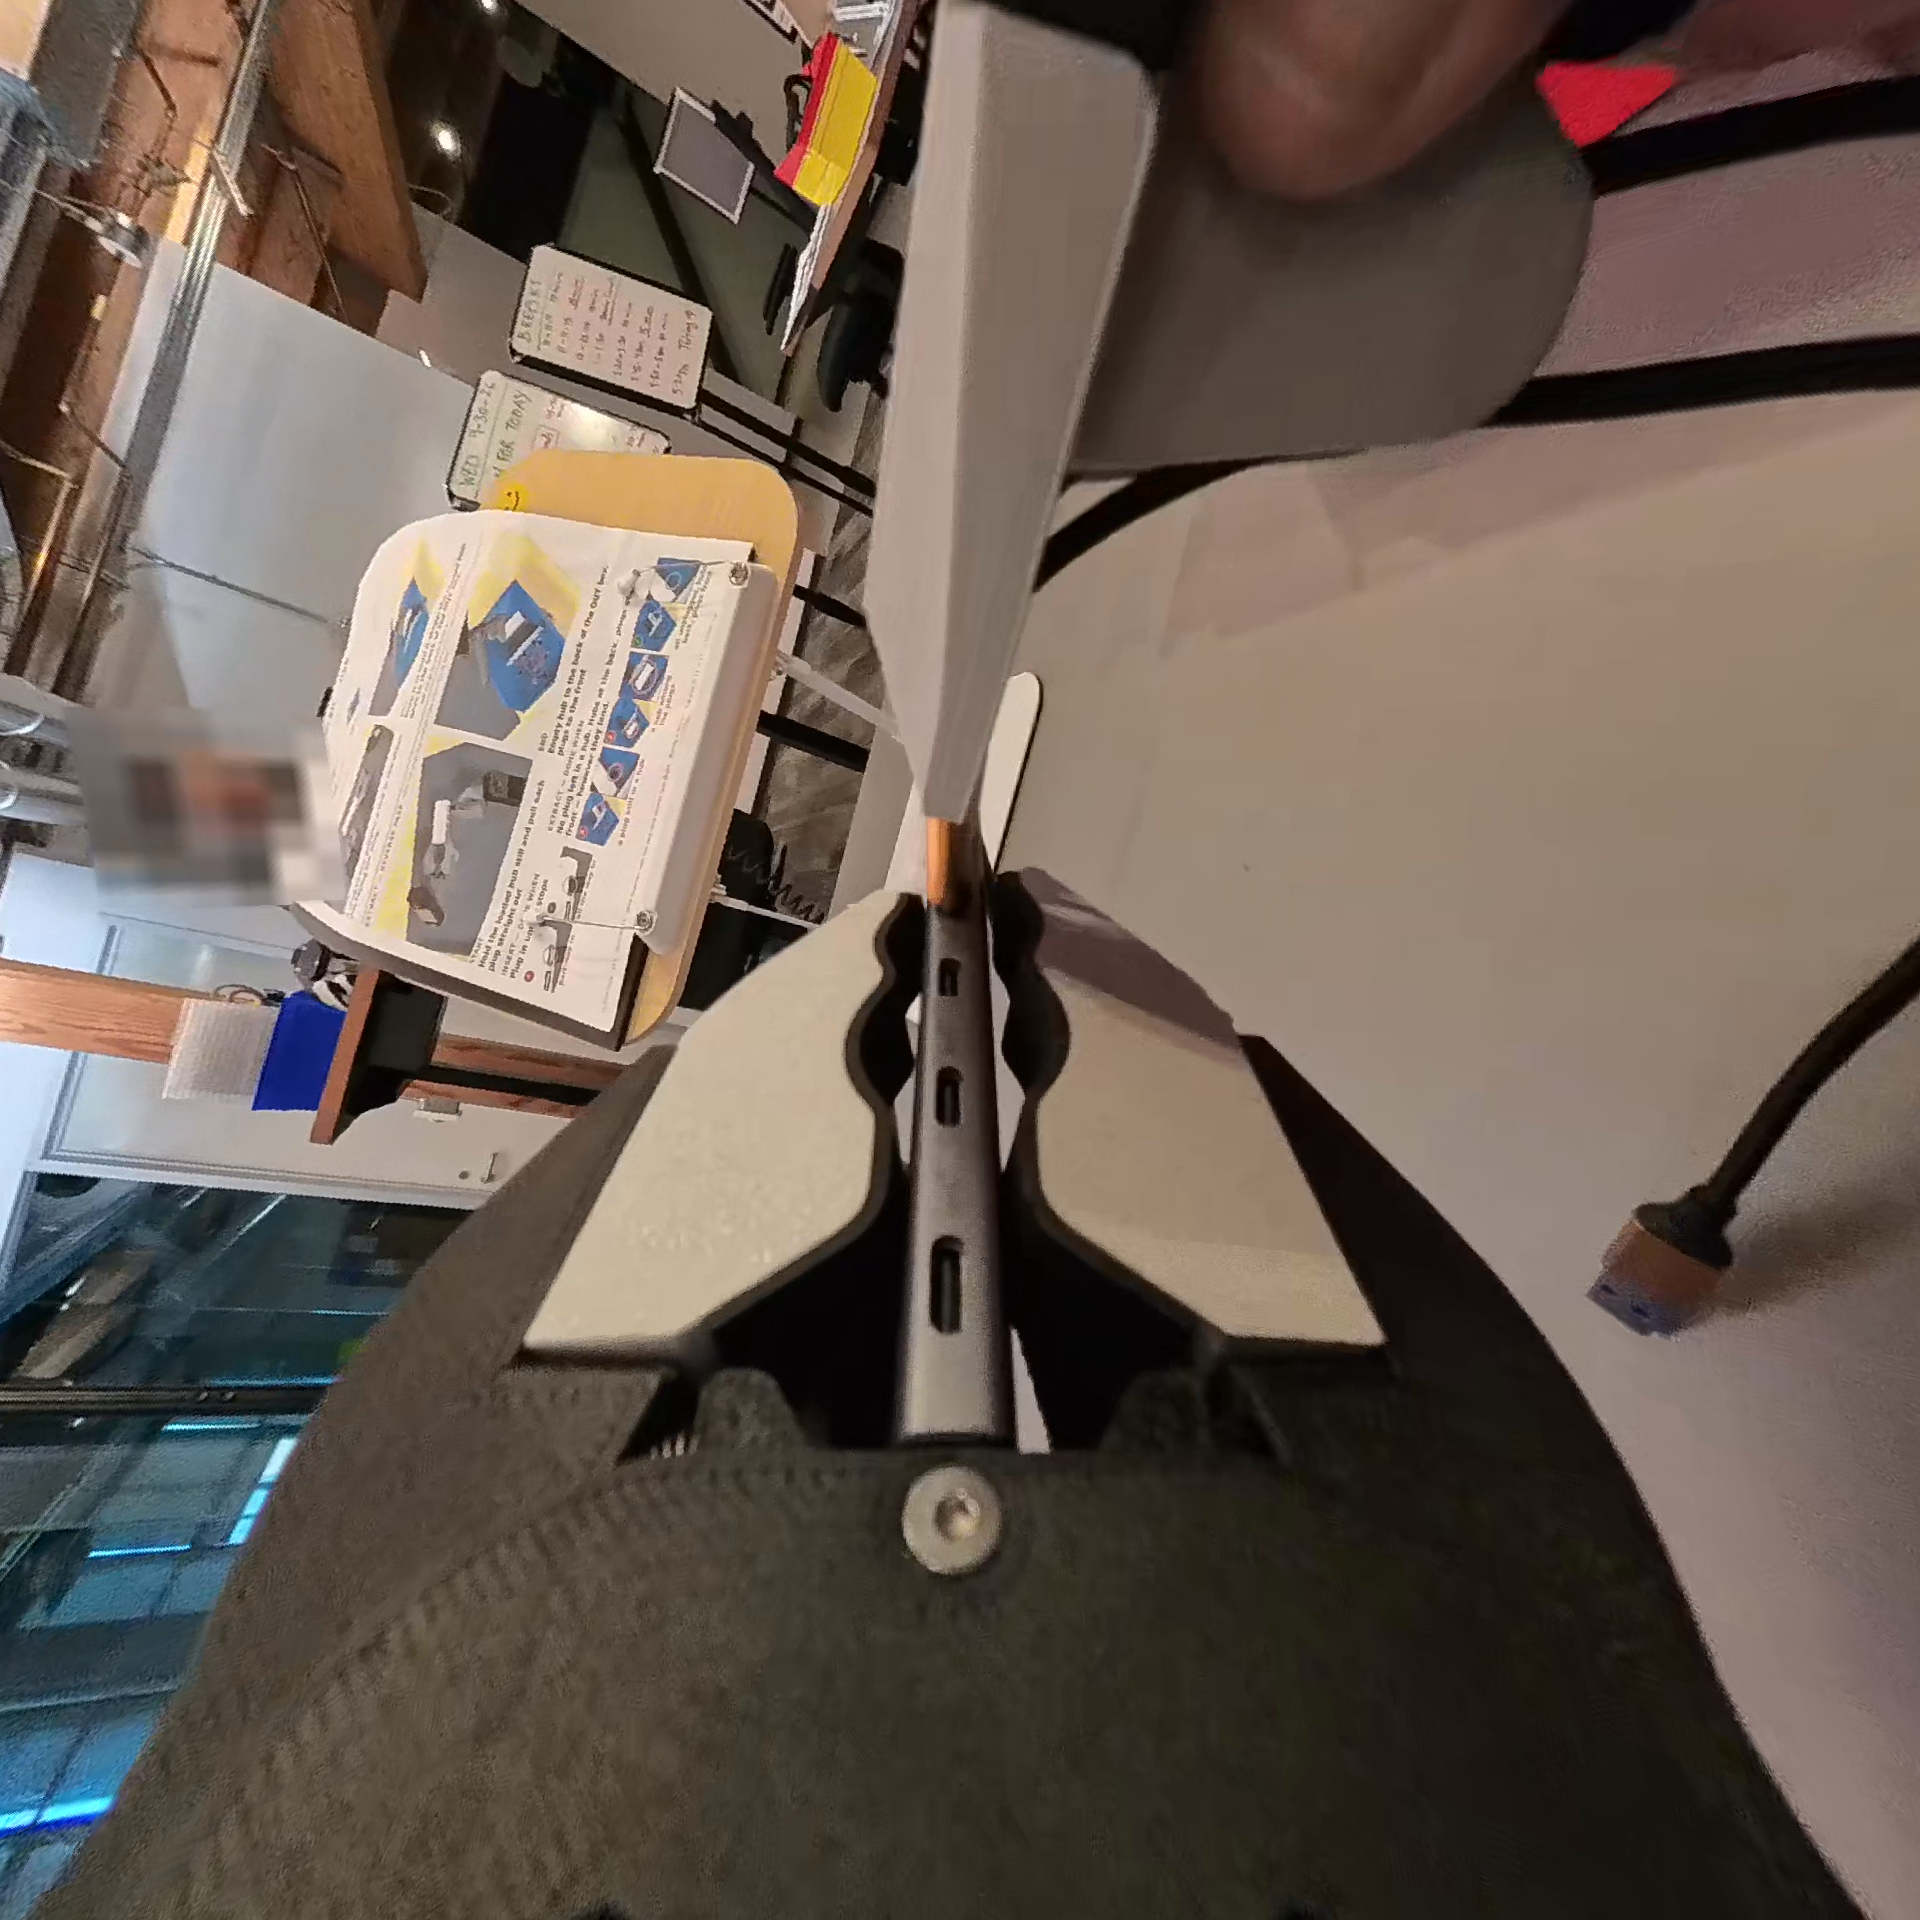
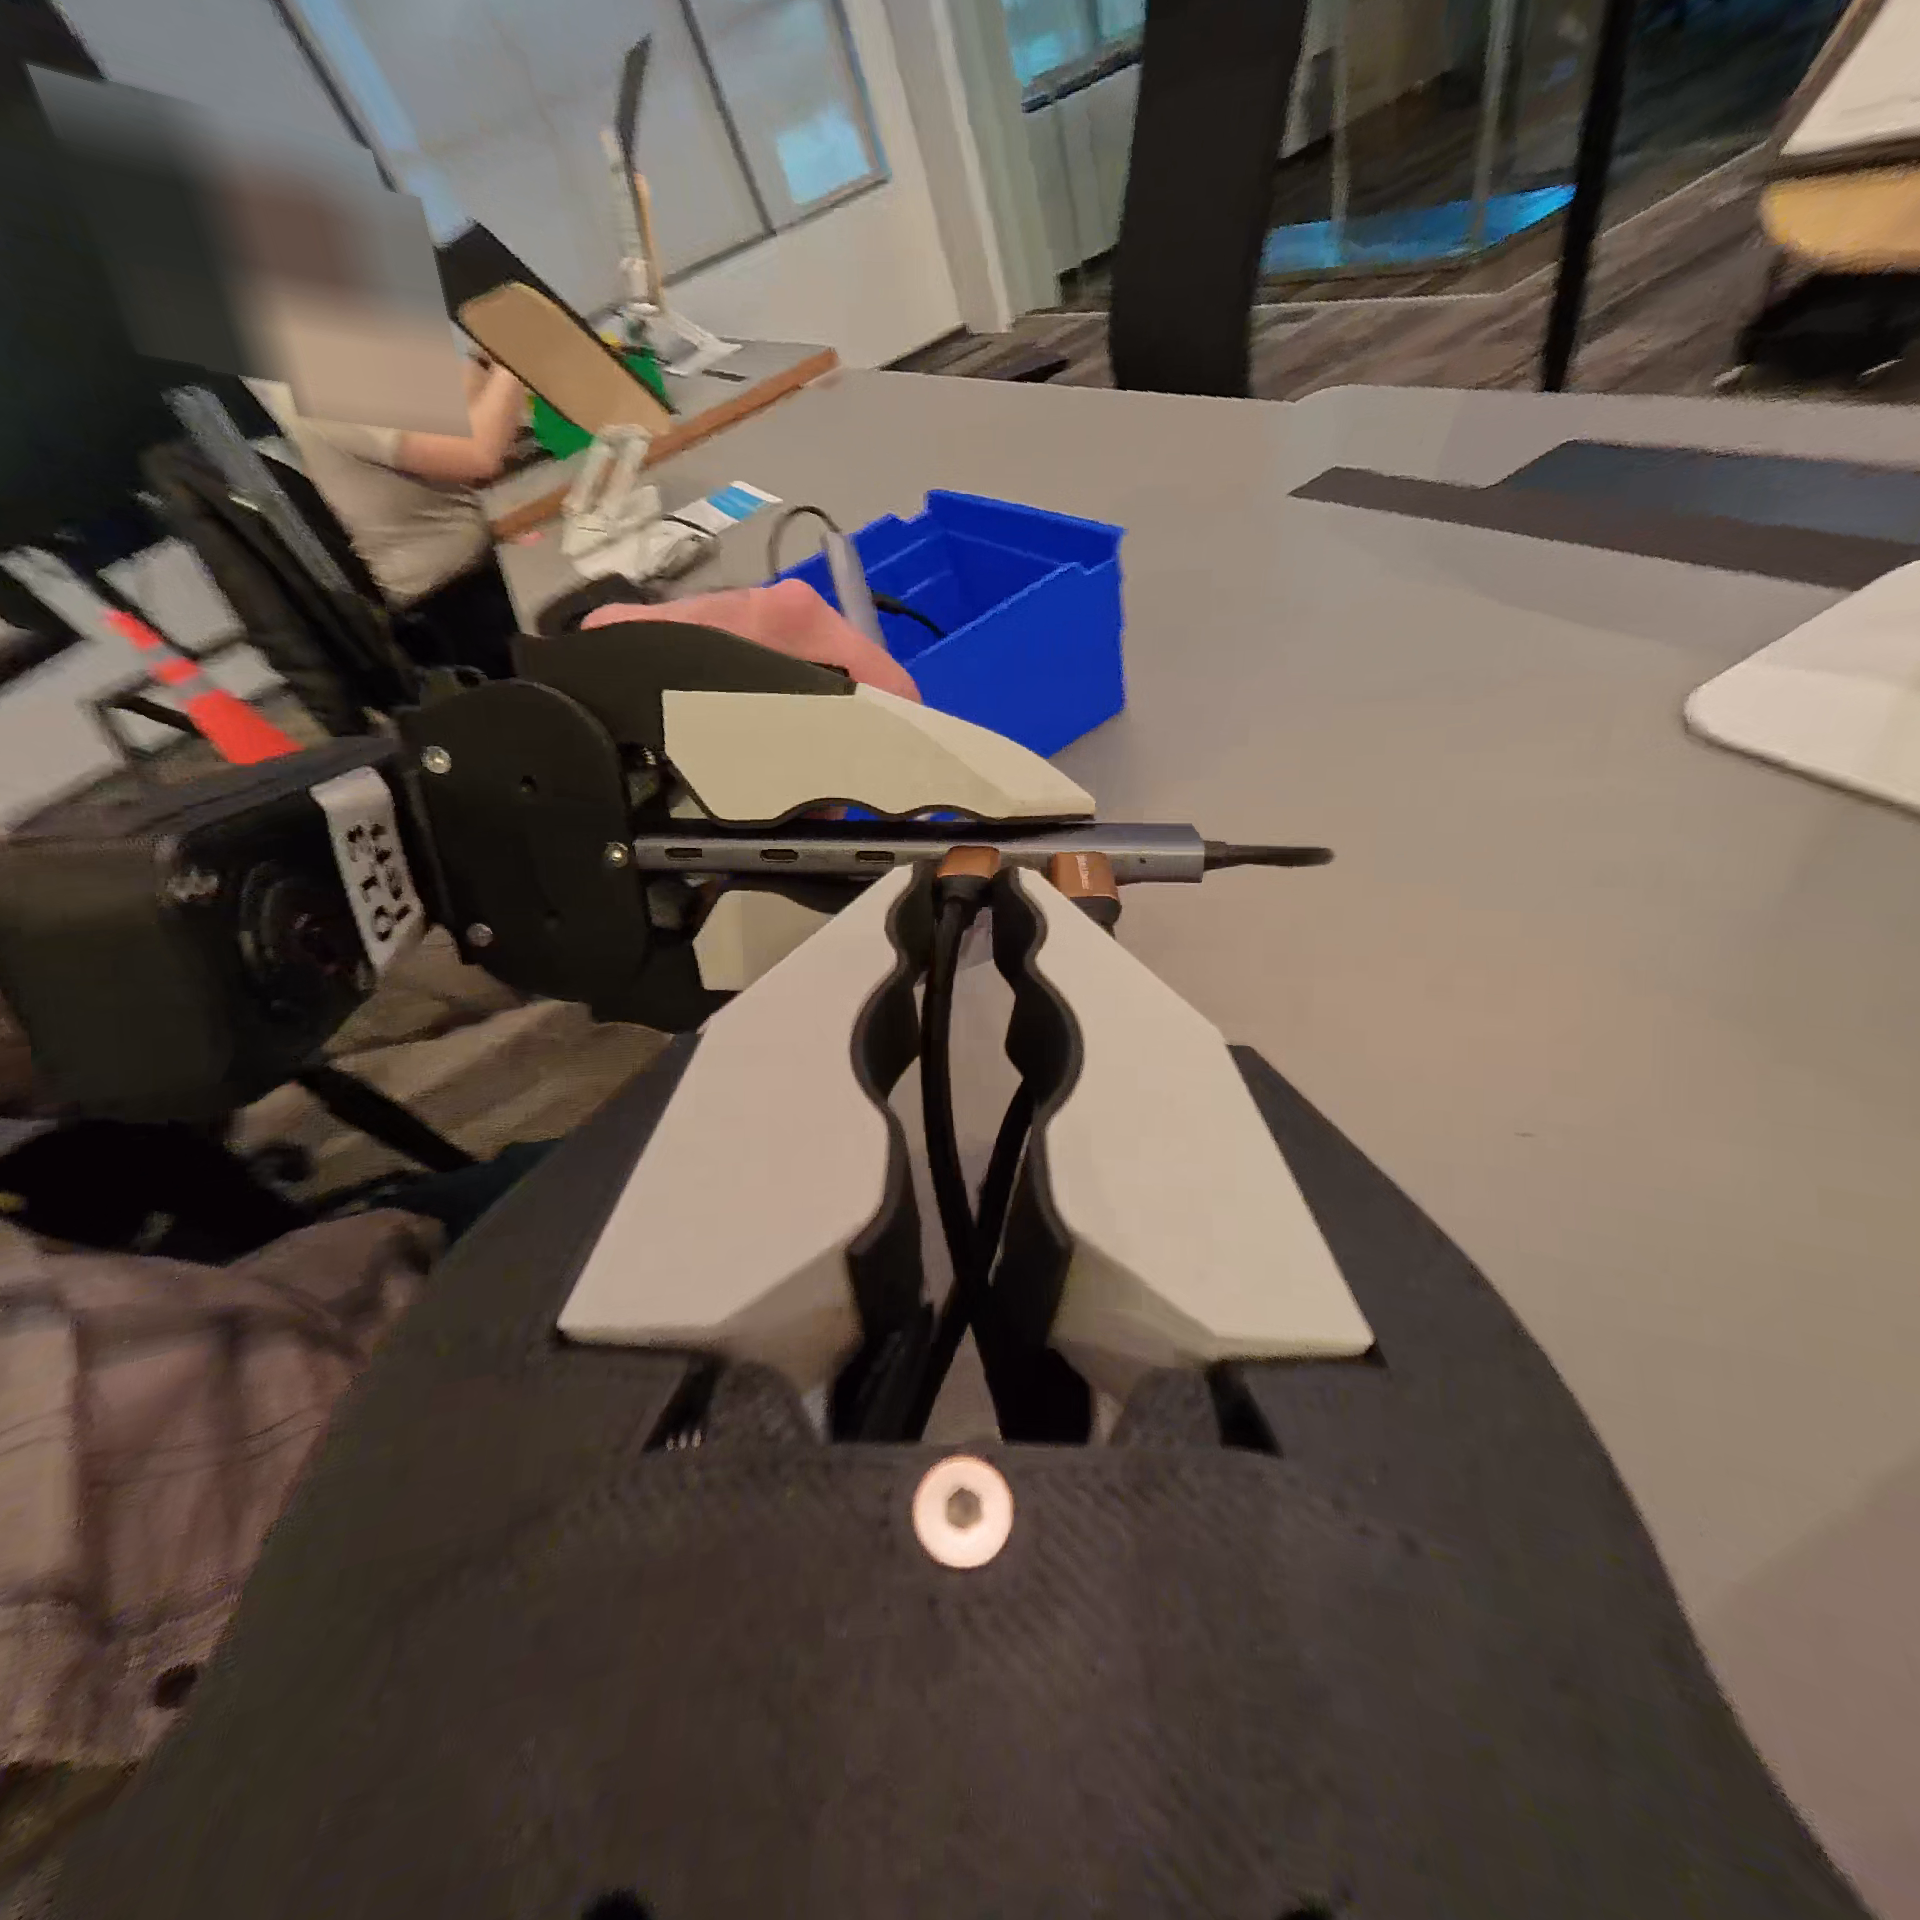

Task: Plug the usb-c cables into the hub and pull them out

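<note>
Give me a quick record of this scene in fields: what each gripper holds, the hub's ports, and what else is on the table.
left gripper: shut on the slim grey metal usb hub, held level
right gripper: fingers closed around a copper-collared black usb-c plug at the hub's edge
second copper plug: beside it, at the hub
empty ports: three slots visible
loose cable: black, blue-tipped connector lying on the grey table
blue plastic bin: behind the hub
</note>
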Motion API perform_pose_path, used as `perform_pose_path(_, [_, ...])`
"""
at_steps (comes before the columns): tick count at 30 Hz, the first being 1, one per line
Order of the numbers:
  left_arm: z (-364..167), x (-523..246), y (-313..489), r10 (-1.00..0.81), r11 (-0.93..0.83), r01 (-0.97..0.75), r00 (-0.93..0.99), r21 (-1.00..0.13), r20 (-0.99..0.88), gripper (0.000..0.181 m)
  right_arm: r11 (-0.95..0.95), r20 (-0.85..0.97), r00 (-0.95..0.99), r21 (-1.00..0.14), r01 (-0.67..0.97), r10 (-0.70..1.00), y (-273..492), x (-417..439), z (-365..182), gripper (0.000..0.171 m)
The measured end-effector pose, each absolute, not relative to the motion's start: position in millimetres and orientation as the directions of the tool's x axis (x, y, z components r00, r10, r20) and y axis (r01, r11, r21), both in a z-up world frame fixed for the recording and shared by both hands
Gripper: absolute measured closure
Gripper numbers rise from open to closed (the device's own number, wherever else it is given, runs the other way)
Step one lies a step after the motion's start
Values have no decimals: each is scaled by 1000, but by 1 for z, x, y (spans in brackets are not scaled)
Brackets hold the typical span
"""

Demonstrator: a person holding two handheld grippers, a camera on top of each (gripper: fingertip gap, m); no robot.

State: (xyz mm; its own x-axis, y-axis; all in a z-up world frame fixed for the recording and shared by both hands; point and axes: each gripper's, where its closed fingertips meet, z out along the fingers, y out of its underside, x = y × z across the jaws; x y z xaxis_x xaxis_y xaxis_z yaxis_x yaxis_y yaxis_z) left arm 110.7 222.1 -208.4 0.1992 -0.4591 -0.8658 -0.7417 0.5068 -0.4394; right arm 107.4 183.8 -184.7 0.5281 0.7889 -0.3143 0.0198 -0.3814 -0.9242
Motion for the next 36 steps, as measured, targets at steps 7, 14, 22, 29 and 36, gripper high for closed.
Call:
perform_pose_path(7, [-207, 111, 226, -465, 490, -742, 222, -458, -857, 168, -302, -178, 635, -949, 92, 752, 189, 108, -183, 162])
perform_pose_path(14, [-206, 107, 228, -498, 471, -718, 263, -513, -826, 168, -250, -70, 685, -954, 168, 725, 189, 104, -179, 162])
perform_pose_path(22, [-182, 85, 235, -460, 473, -707, 311, -526, -832, 167, -305, -311, 606, -945, -117, 732, 195, 169, -144, 162])
perform_pose_path(29, [-190, 87, 244, -453, 430, -776, 258, -462, -854, 168, -240, -242, 574, -967, -81, 782, 186, 166, -131, 162])
perform_pose_path(36, [-184, 81, 250, -464, 417, -773, 271, -478, -843, 167, -130, -96, 614, -991, 11, 783, 177, 178, -89, 162])
